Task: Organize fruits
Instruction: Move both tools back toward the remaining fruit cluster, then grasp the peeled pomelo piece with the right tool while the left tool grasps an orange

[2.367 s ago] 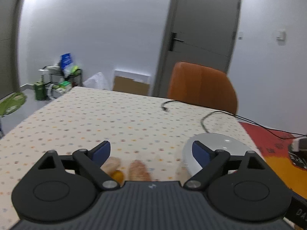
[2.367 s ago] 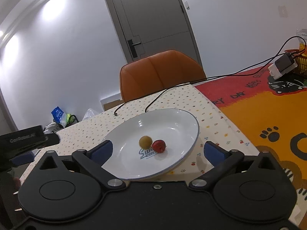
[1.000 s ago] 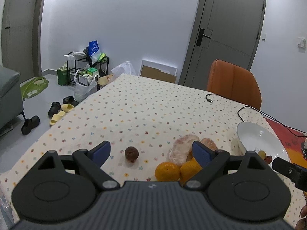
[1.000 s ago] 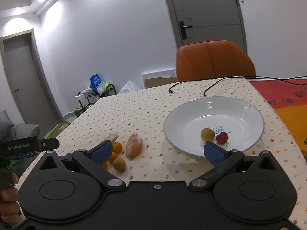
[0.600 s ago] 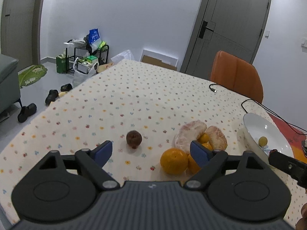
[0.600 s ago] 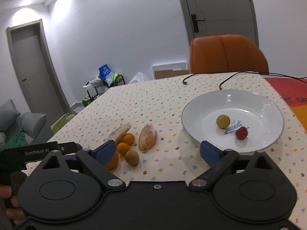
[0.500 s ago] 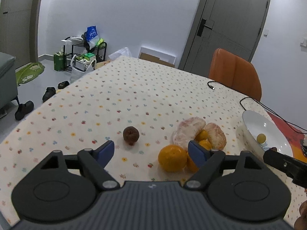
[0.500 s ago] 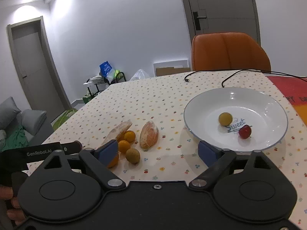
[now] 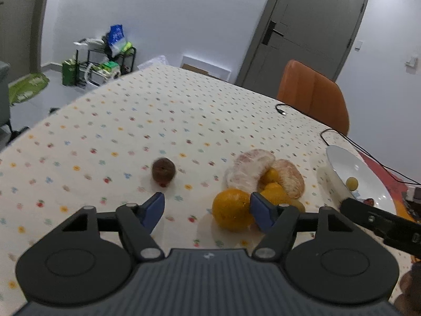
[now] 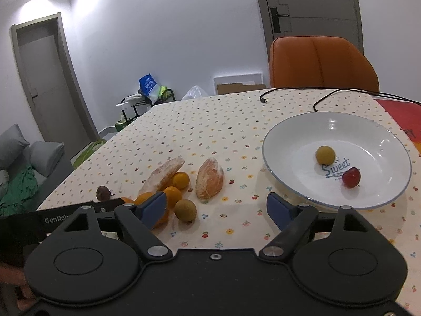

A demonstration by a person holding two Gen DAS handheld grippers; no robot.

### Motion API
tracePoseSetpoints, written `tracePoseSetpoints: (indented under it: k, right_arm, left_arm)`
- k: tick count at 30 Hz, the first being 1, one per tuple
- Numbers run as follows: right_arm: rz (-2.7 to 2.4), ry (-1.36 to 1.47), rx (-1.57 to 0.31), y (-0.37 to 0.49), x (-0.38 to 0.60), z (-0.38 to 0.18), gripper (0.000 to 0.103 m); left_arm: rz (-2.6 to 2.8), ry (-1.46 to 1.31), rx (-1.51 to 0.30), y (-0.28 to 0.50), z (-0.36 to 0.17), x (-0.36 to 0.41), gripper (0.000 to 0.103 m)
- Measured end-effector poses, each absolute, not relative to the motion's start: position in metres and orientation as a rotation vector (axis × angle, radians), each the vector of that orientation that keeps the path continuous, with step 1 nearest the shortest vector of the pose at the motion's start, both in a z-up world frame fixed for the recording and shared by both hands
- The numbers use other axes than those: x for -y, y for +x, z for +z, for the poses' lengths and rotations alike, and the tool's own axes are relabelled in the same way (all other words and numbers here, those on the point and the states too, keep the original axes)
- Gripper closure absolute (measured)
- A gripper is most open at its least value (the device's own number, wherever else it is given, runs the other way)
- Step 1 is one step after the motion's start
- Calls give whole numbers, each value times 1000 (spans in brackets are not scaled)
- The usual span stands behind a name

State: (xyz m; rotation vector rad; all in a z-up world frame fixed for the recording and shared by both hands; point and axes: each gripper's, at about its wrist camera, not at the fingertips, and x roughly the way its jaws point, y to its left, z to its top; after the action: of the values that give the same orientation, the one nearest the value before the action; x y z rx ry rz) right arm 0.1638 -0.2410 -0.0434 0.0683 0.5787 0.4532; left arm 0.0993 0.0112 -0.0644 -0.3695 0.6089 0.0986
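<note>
Two bits of writing readable: "Sweet" in blue script on the floor of the white plate, and "GenRob", cut off, on the black body of the left gripper as seen at the lower left of the right wrist view. Both grippers held low over the counter, pointing forward across the spotted cloth, a hand just visible at the lower left edge behind the left one. Left fingers spread wide and empty, the right-hand blue pad just beside or against the large orange; contact not clear. Right gripper likewise wide open, holding nothing, its left finger in front of the orange pile and its right finger near the plate's near rim. Between the right gripper's pads, bare cloth and a small brownish-green round fruit. Clustered together: two peeled pomelo segments, several small oranges tucked between and beside them. Well apart to the left, alone, a dark brown fruit. In the plate, a yellow-green round fruit and a small red fruit, near each other but not touching. Beyond the counter, an orange chair and a black cable.
</note>
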Motion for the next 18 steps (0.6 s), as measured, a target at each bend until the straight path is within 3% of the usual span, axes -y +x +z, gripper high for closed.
tracePoseSetpoints:
  k: [9, 11, 15, 18]
  right_arm:
    - [466, 65, -598, 175, 234, -49, 30]
    - [472, 68, -604, 179, 231, -50, 33]
    - [481, 69, -619, 190, 224, -53, 41]
    - [481, 66, -634, 198, 219, -56, 45]
  left_arm:
    - [30, -393, -596, 107, -72, -4, 44]
    - [14, -398, -596, 109, -72, -3, 49]
    - [-23, -406, -610, 113, -75, -3, 70]
    - [-26, -410, -607, 115, -75, -3, 70]
